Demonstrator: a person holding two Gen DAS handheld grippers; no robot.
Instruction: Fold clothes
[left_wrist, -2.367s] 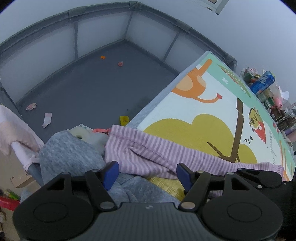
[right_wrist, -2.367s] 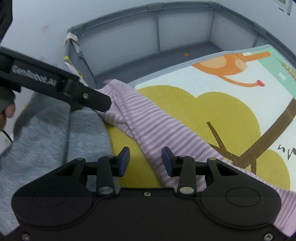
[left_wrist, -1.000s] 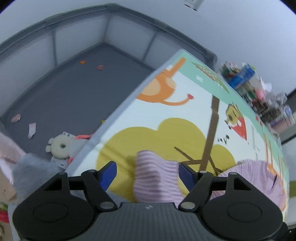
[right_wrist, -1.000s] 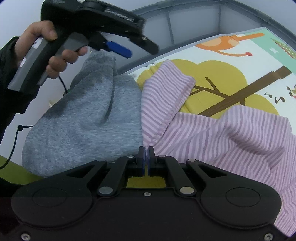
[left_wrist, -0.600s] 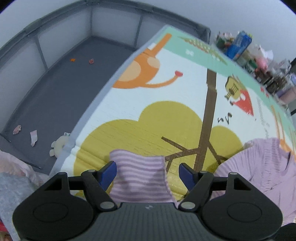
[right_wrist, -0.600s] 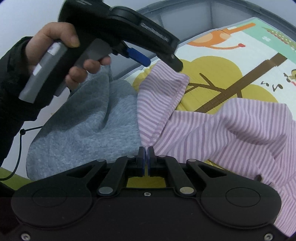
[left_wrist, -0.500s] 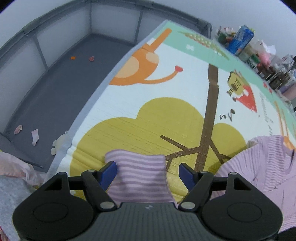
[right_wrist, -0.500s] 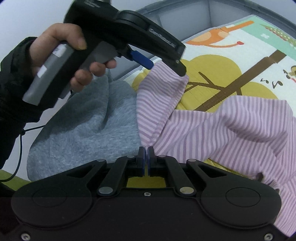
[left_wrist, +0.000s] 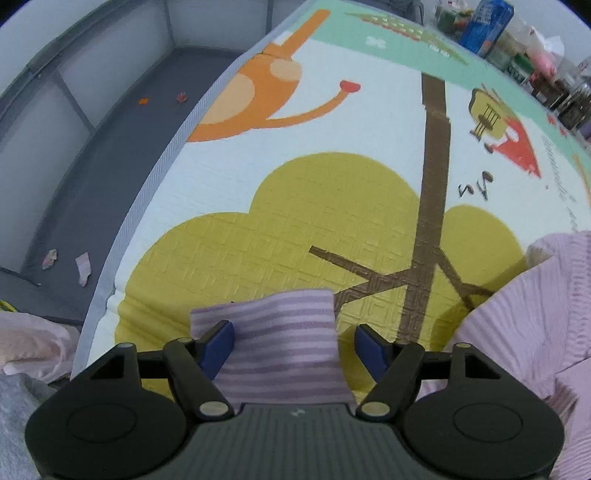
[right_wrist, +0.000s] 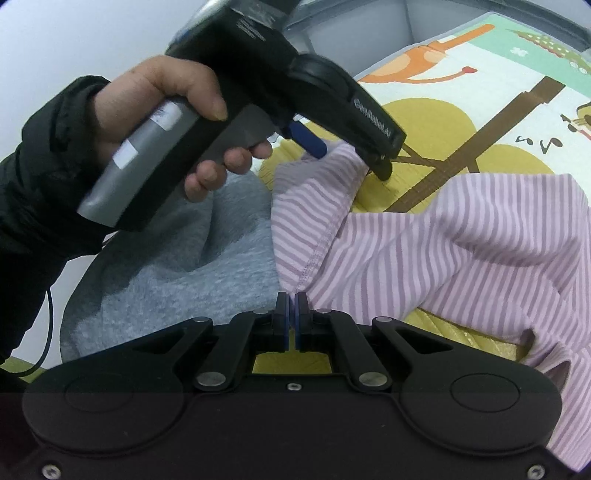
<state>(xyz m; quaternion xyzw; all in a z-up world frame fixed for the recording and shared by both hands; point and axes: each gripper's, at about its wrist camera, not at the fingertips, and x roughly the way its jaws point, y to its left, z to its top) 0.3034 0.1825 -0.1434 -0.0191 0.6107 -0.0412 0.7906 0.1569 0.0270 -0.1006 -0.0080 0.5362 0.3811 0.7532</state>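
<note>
A grey garment (right_wrist: 177, 273) lay at the left of the play mat (left_wrist: 332, 192). Beside it, the left tongs (left_wrist: 295, 349) stood spread around a flap of the striped purple shirt (right_wrist: 461, 236), pads not pressing it. The right tongs (right_wrist: 291, 321) were pinched on the shirt's hem; the rest of the shirt lay rumpled on the mat to the right.

Pale raised lettering along the left claw (right_wrist: 347, 147) arm (too blurred to read), nothing else legible
</note>
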